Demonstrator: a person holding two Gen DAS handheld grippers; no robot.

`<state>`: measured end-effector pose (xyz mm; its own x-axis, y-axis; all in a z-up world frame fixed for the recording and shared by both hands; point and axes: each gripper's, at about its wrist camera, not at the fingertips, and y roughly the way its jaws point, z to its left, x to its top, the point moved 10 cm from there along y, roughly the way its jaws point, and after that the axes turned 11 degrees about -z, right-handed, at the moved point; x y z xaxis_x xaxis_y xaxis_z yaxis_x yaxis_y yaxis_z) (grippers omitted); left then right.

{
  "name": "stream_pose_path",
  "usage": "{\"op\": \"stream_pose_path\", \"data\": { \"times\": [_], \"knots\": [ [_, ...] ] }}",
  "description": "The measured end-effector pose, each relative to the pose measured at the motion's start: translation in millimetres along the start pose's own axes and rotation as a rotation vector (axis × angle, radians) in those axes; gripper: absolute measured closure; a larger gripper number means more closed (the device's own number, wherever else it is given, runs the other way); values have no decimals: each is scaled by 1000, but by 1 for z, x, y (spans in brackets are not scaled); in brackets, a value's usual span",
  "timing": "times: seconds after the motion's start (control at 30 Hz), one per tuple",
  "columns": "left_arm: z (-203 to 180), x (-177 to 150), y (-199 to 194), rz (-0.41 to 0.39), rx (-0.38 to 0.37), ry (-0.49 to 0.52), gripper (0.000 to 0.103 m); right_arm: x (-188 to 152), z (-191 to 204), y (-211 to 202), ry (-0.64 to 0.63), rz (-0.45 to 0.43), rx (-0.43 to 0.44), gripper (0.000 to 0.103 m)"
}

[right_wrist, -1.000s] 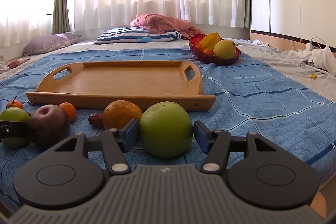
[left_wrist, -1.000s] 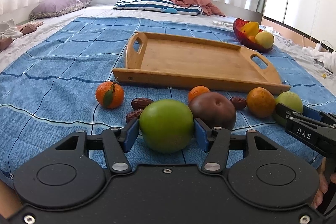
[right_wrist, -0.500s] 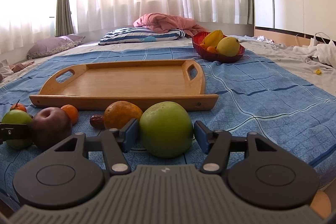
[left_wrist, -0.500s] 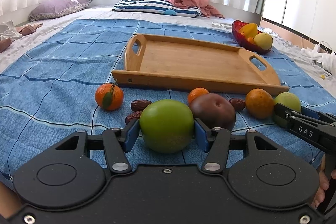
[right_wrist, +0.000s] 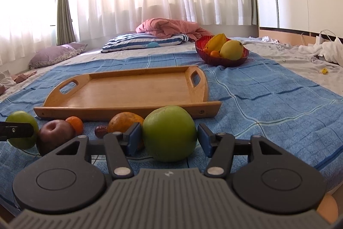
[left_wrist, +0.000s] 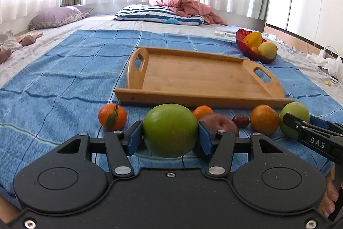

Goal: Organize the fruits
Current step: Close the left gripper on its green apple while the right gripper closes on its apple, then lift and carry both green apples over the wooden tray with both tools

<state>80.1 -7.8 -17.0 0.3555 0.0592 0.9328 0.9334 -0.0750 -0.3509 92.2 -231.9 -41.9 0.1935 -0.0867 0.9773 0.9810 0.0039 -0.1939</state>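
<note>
My left gripper (left_wrist: 170,136) is shut on a green apple (left_wrist: 170,128), with both blue pads pressed on its sides. My right gripper (right_wrist: 169,136) holds a second green apple (right_wrist: 169,132); its jaws have just closed in and both pads meet the skin. In the left wrist view that right gripper (left_wrist: 300,123) sits at the far right around its apple (left_wrist: 294,113). A leafy mandarin (left_wrist: 112,116), a small orange (left_wrist: 203,111), a dark red fruit (left_wrist: 220,123), a date (left_wrist: 241,120) and an orange (left_wrist: 264,121) lie in a row. Behind them is the bare wooden tray (left_wrist: 203,98).
All of this lies on a blue checked cloth (left_wrist: 64,83) spread over a bed. A red bowl (right_wrist: 214,60) of yellow fruit stands beyond the tray's right end. Pillows (left_wrist: 158,15) and a pink blanket lie at the back, and white clothes at the far right.
The right gripper's jaws have narrowed onto its green apple. The left gripper keeps the same grip on its apple. Neither hand has shifted much.
</note>
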Motion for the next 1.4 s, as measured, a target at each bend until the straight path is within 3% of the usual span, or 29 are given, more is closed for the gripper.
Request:
{"op": "stream_pose_path", "data": {
  "times": [0.53,0.6,0.63,0.77,0.8,1.03,1.23,1.33,1.4],
  "knots": [
    [12,30,22,-32,23,-8,50,19,3,2,-21,-33,5,49],
    [12,28,22,-30,21,-10,50,15,2,5,-23,-16,-5,60],
    [12,27,22,-27,21,-12,50,14,1,5,-19,-15,-9,60],
    [15,20,22,-11,21,-19,50,13,-3,2,-2,-21,-18,22],
    [15,19,22,-7,21,-20,50,9,-2,2,3,-7,0,21],
    [16,16,25,2,23,-14,49,-19,9,-1,-35,71,48,21],
    [15,16,26,3,22,-15,49,-18,10,4,-63,75,30,21],
    [15,16,28,4,22,-14,49,-19,12,5,-78,80,39,28],
    [14,17,29,3,22,-11,49,-21,12,6,-89,82,31,41]
  ]
}}
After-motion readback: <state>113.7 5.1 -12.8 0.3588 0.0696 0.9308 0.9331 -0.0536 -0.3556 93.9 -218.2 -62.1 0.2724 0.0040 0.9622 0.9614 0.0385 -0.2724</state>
